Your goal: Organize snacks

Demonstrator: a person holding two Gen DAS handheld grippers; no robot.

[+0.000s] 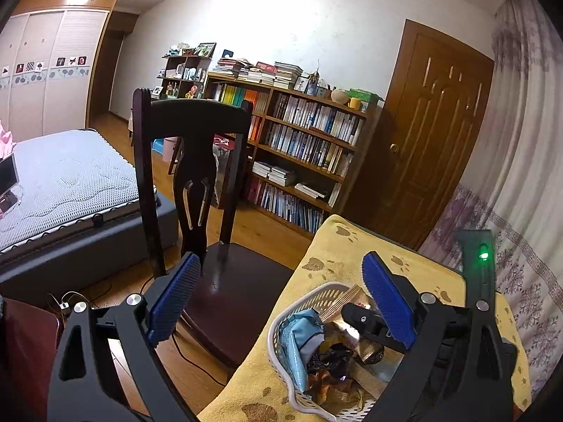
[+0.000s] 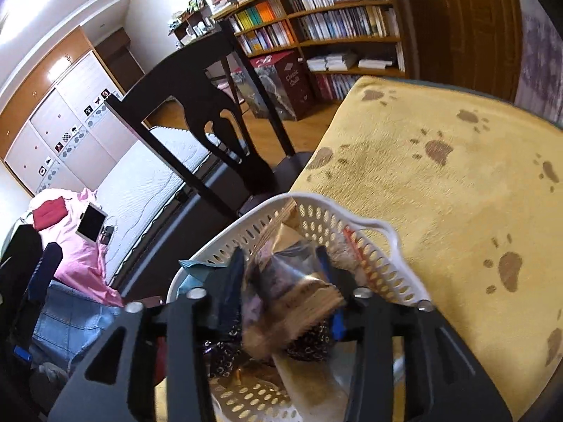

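A white perforated basket (image 1: 278, 320) (image 2: 369, 225) sits on a yellow paw-print towel (image 1: 334, 256) (image 2: 457, 176). It holds several snack packets, among them a light blue one (image 1: 302, 334) and a dark one (image 1: 330, 355). My right gripper (image 2: 285, 292) is over the basket, shut on a clear-wrapped brown biscuit packet (image 2: 299, 295). In the left wrist view its black tip (image 1: 359, 316) reaches into the basket. My left gripper (image 1: 281, 299) hangs open just left of and above the basket, with nothing between its blue pads (image 1: 176, 299).
A dark wooden chair (image 1: 197, 176) (image 2: 197, 105) stands close against the towel's left edge. Beyond it are a bed (image 1: 63, 183), a full bookshelf (image 1: 302, 140) and a brown door (image 1: 432, 140). A curtain (image 1: 520, 140) hangs on the right.
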